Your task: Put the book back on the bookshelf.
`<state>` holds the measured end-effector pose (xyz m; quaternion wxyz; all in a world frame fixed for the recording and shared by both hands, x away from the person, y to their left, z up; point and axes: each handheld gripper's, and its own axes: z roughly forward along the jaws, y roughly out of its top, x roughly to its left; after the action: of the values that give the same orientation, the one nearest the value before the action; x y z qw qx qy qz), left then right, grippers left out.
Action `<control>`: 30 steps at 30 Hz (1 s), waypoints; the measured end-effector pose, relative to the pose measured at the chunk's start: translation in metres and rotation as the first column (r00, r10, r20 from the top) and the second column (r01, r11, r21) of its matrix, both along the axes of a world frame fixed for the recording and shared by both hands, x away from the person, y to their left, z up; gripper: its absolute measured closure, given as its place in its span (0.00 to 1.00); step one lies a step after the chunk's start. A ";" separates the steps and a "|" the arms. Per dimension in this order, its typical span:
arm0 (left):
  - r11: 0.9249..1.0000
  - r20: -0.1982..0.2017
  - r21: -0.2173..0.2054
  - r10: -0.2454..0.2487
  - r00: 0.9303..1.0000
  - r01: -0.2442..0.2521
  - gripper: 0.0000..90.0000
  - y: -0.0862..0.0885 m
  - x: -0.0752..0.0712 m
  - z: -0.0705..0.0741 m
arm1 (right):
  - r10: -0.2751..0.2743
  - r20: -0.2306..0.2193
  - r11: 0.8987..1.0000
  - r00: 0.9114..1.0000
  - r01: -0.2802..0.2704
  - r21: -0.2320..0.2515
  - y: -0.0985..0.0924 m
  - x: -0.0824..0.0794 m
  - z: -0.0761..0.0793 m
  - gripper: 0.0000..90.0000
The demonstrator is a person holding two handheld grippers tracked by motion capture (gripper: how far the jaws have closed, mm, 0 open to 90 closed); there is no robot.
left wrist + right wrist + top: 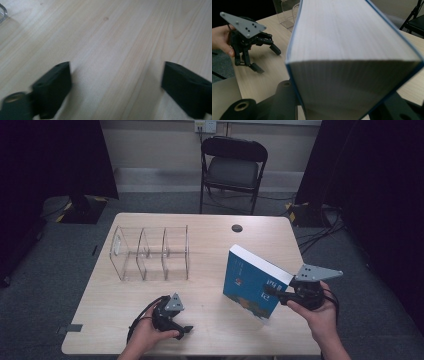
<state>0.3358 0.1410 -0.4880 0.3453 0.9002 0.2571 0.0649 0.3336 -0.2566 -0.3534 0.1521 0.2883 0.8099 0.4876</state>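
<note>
You were working in what looked like a recording lab or studio room rather than a home. The light wooden table (pixel 150 295) stood on grey carpet, hemmed in by black curtains (pixel 380 185) to either side of it. Beyond the table's far edge sat a black folding chair (pixel 233 170) against a plain pale wall with a socket plate (pixel 205 125) above it. Loose cables (pixel 320 232) trailed over the floor right of the table, near yellow-and-black hazard tape (pixel 295 213), and a dark stand base (pixel 82 209) sat to its far left.
</note>
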 end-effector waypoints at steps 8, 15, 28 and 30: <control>0.998 -0.011 0.050 -0.024 1.000 0.024 0.19 -0.010 0.009 0.011 | 0.013 0.006 1.000 1.000 -0.013 0.011 -0.001 -0.001 -0.002 0.67; 0.997 -0.025 0.066 -0.042 0.999 0.044 0.19 -0.016 0.014 0.022 | 0.017 -0.010 1.000 1.000 -0.017 0.009 -0.001 0.000 0.000 0.68; 0.992 -0.024 0.108 -0.065 0.998 0.067 0.19 -0.018 0.015 0.031 | 0.085 -0.039 0.996 0.996 -0.084 0.016 -0.010 -0.018 0.001 0.68; 0.994 -0.032 0.092 -0.054 0.998 0.056 0.19 -0.021 0.014 0.033 | 0.075 -0.036 0.997 0.997 -0.074 0.009 -0.009 -0.019 0.001 0.68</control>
<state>0.3503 0.1203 -0.4552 0.3011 0.9229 0.2340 0.0539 0.3148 -0.2656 -0.3522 0.1178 0.2673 0.8210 0.4905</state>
